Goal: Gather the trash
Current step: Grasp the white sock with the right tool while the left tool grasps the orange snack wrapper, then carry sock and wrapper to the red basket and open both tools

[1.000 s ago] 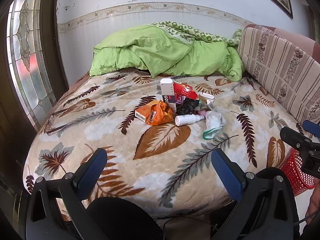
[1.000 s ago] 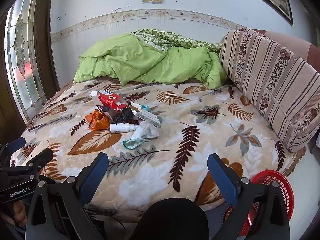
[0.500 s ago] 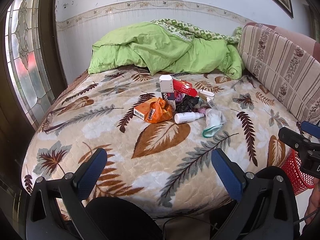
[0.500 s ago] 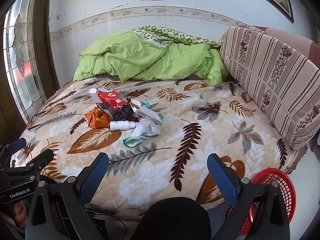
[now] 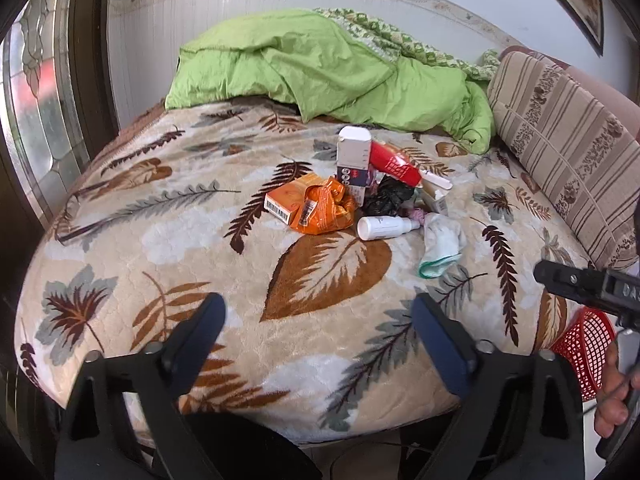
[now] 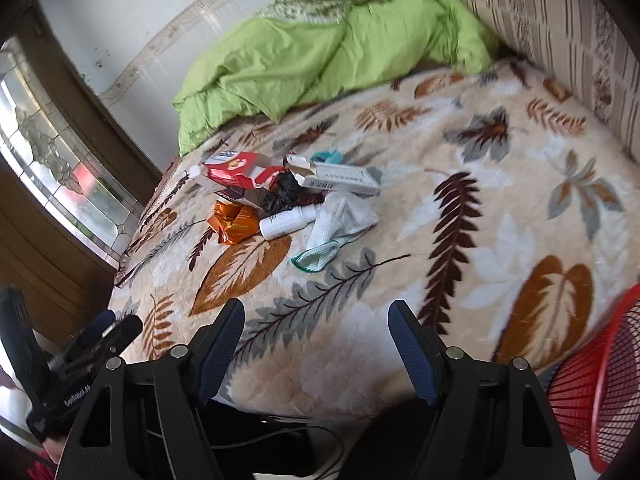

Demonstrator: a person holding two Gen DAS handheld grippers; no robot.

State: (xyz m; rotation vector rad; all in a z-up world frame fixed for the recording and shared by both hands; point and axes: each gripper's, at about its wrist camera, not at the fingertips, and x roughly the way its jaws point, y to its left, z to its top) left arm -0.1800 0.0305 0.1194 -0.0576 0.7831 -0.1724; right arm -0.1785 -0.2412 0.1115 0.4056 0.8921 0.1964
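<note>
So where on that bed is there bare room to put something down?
The near blanket, between the trash pile and the bed's front edge, is bare. So is the stretch between the pile and the striped cushion. The middle is crowded: boxes, orange wrapper, white bottle.

Left claw (image 5: 316,336) and right claw (image 6: 316,340) empty; jaws just narrowed.

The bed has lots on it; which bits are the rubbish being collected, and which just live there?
For the job:
- orange wrapper
- white bottle
- red carton
- black bag
- red basket, beside the bed

Just there:
- green duvet
- striped cushion
- leaf blanket
</note>
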